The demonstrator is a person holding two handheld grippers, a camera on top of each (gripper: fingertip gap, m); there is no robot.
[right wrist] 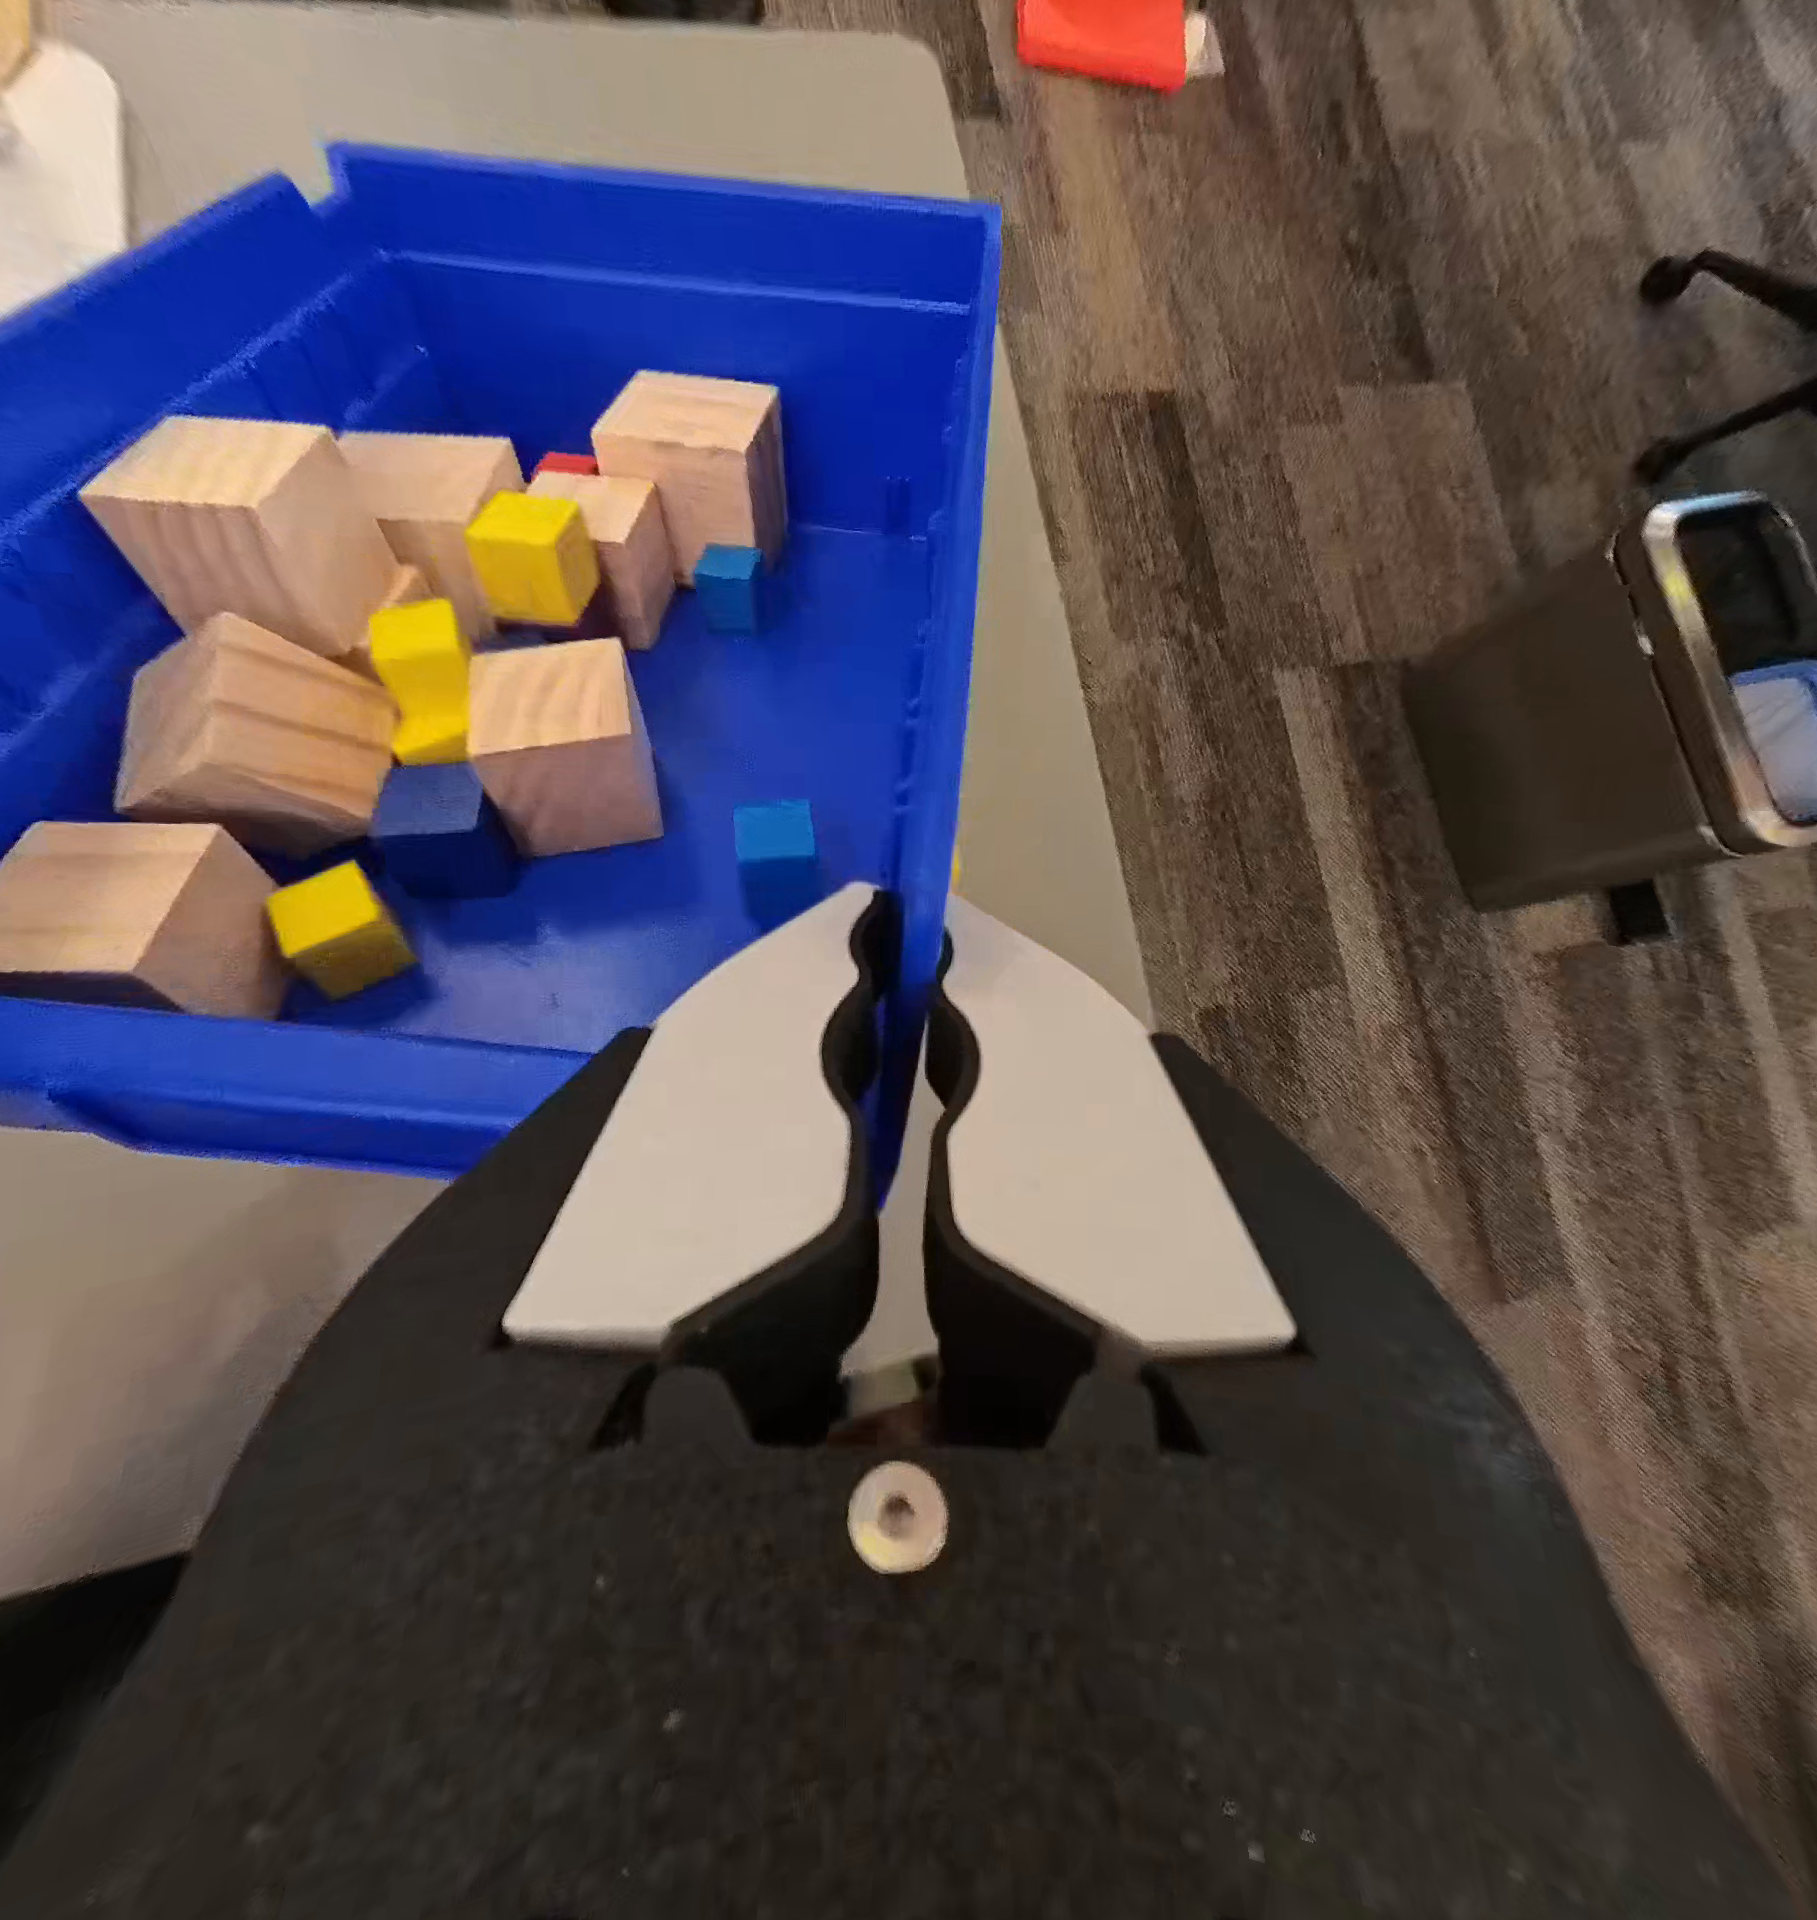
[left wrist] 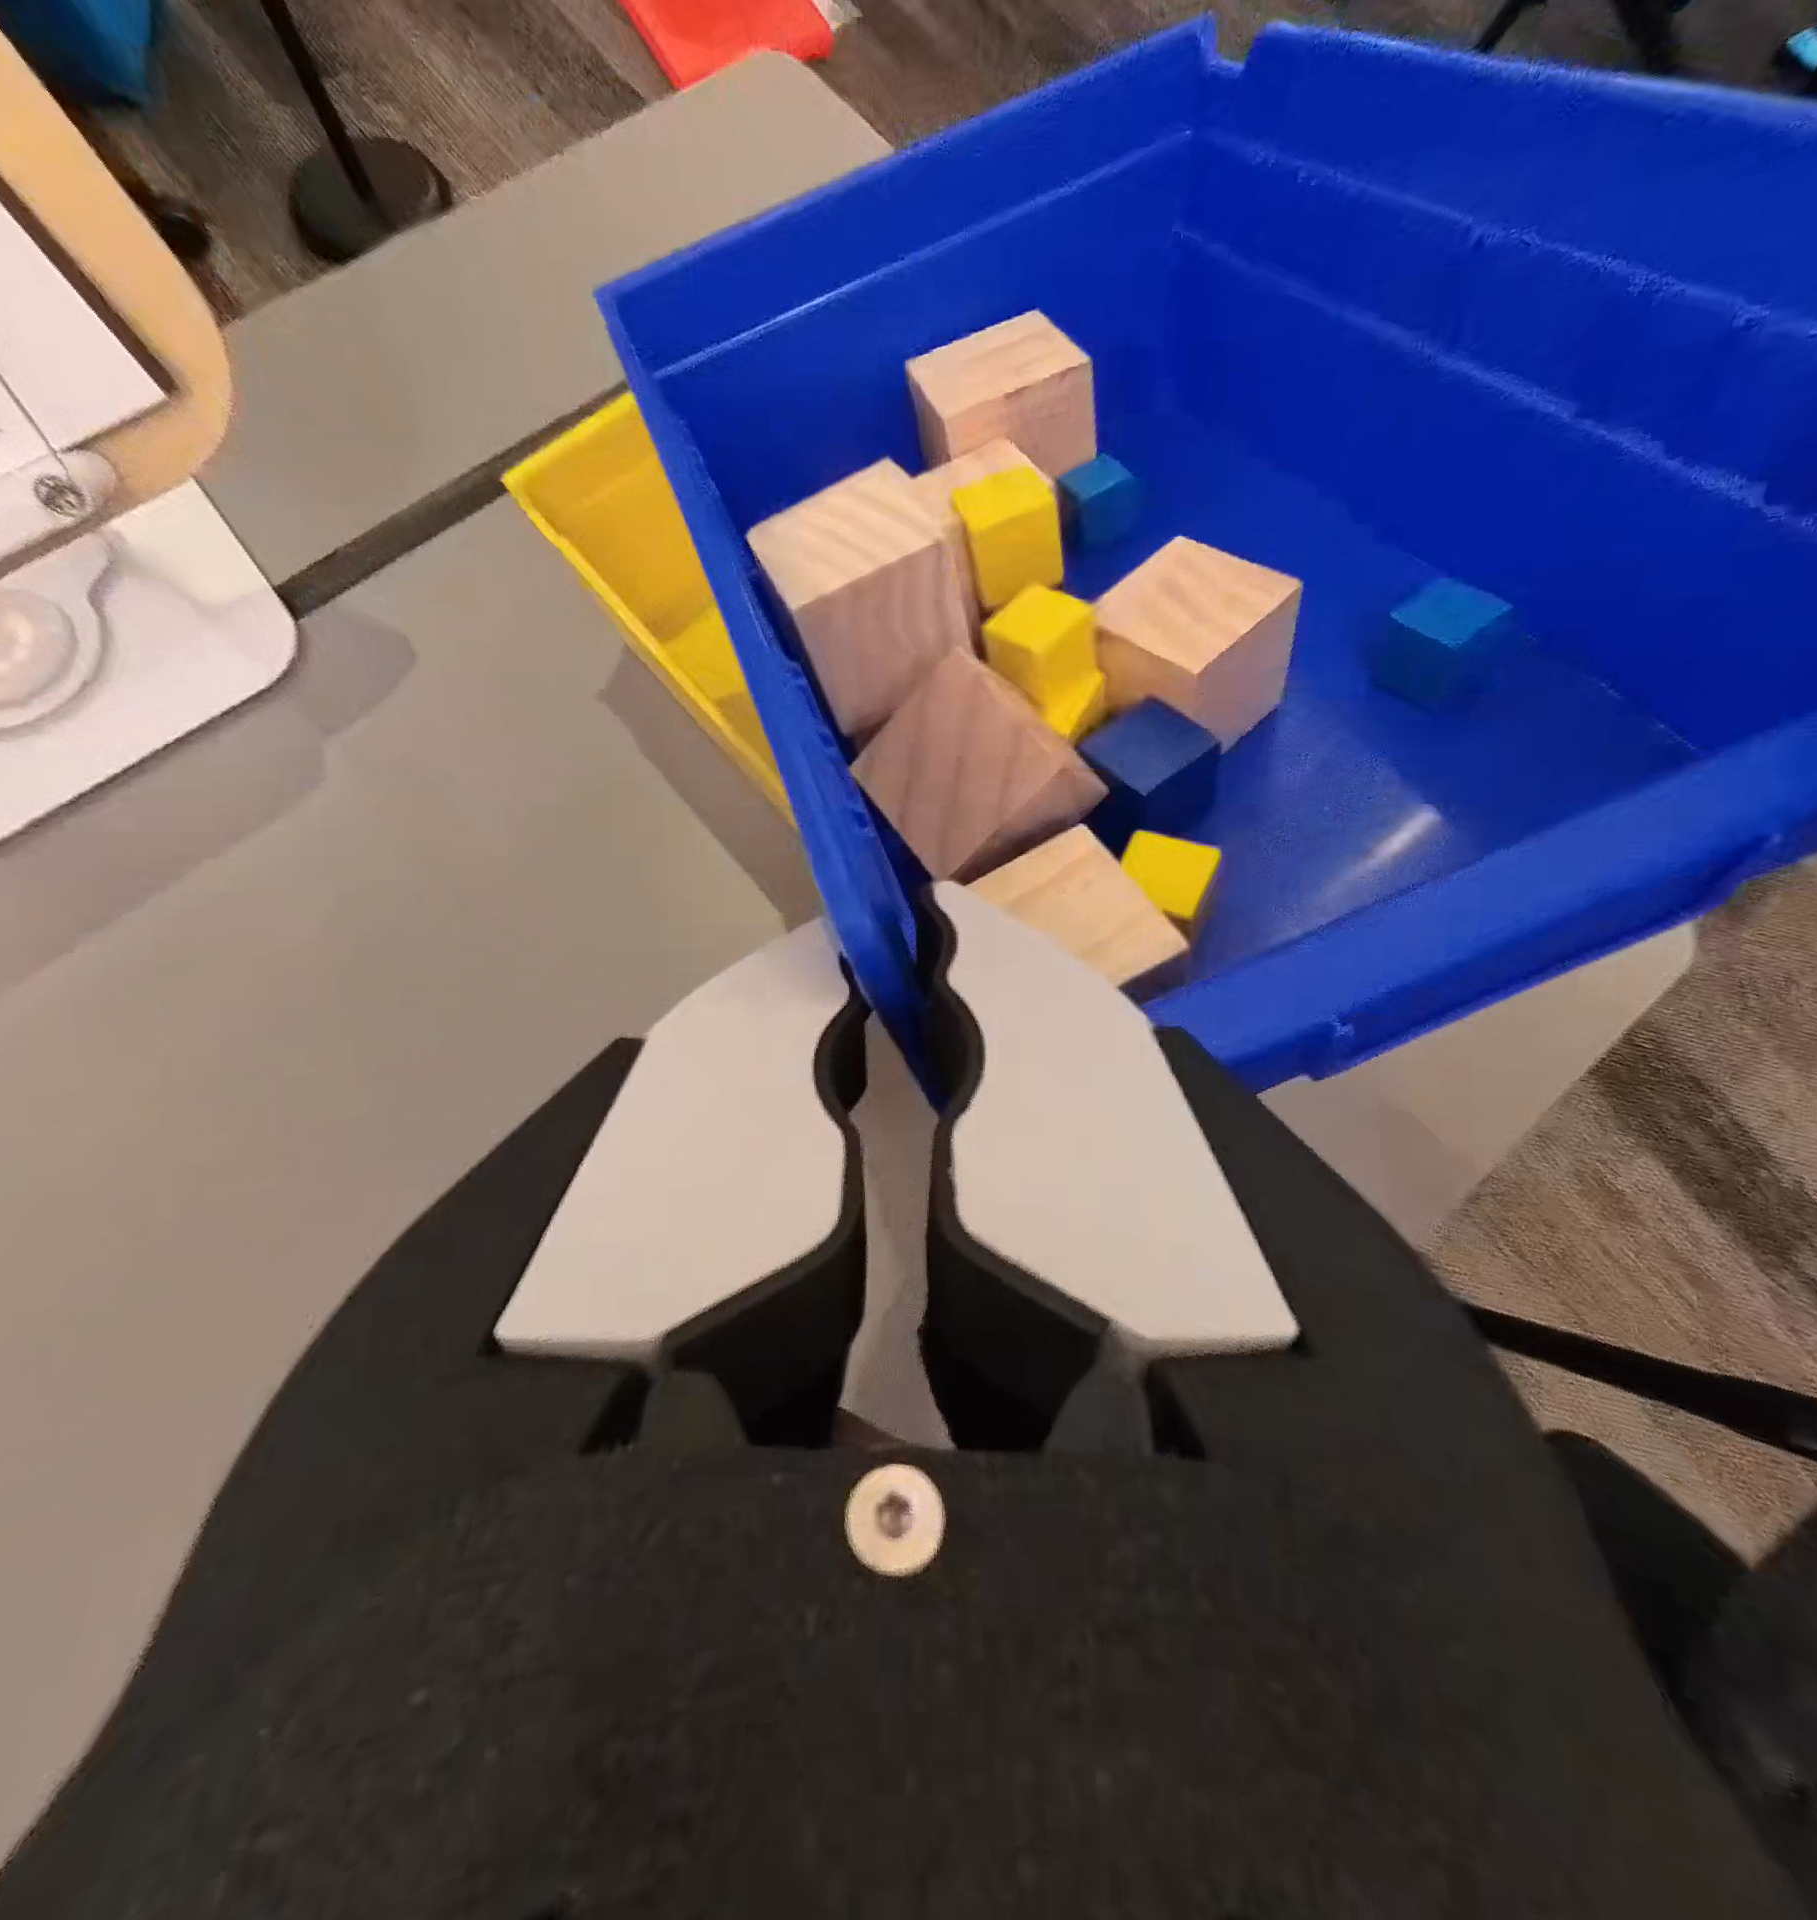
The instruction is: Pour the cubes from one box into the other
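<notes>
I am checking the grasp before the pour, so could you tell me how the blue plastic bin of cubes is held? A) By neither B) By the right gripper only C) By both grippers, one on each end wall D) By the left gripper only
C: the left gripper and the right gripper each pinch an end wall of the blue plastic bin.

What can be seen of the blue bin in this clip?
The blue bin is an open-topped box of what looks like moulded plastic, with ribbed walls and a notch in its far rim. It is tilted toward its left end, where most of the cubes, wooden, yellow and blue, have piled up. The left gripper clamps its left wall, the right gripper its right wall. A yellow bin sits beside and below its left end.
</notes>
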